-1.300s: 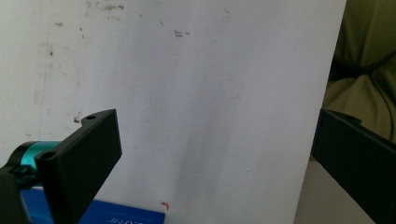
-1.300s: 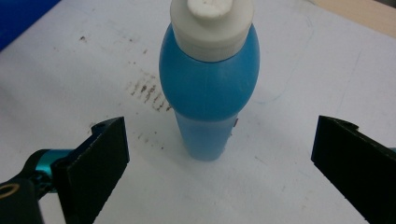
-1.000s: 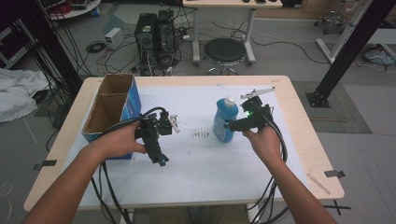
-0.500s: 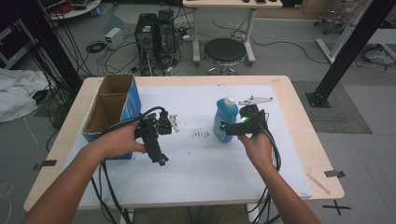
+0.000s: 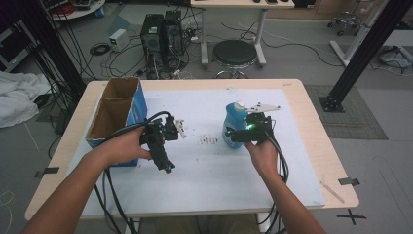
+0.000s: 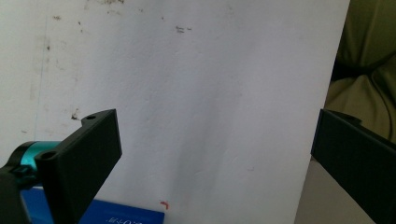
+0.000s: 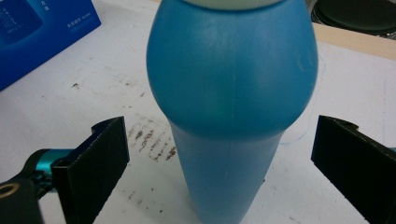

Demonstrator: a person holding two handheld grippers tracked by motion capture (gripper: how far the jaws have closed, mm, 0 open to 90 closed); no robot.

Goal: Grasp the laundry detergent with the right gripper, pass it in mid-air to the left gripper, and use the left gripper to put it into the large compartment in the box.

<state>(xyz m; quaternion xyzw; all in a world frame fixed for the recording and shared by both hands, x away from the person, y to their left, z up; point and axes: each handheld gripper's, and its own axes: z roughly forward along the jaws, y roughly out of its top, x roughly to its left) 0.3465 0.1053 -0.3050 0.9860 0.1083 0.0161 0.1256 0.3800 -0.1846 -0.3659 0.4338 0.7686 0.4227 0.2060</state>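
— Where is the bottle [image 5: 234, 125]?

— Upright on the white mat [image 5: 214, 165], right of centre. My right gripper [image 7: 219, 158] has its jaws spread wide on either side of it, not touching; that gap is clear from the right gripper view, not from above.

— And the left gripper [image 6: 212, 154]?

— Jaws wide apart over bare mat, holding nothing. From above, it hangs beside the cardboard box [image 5: 114, 114].
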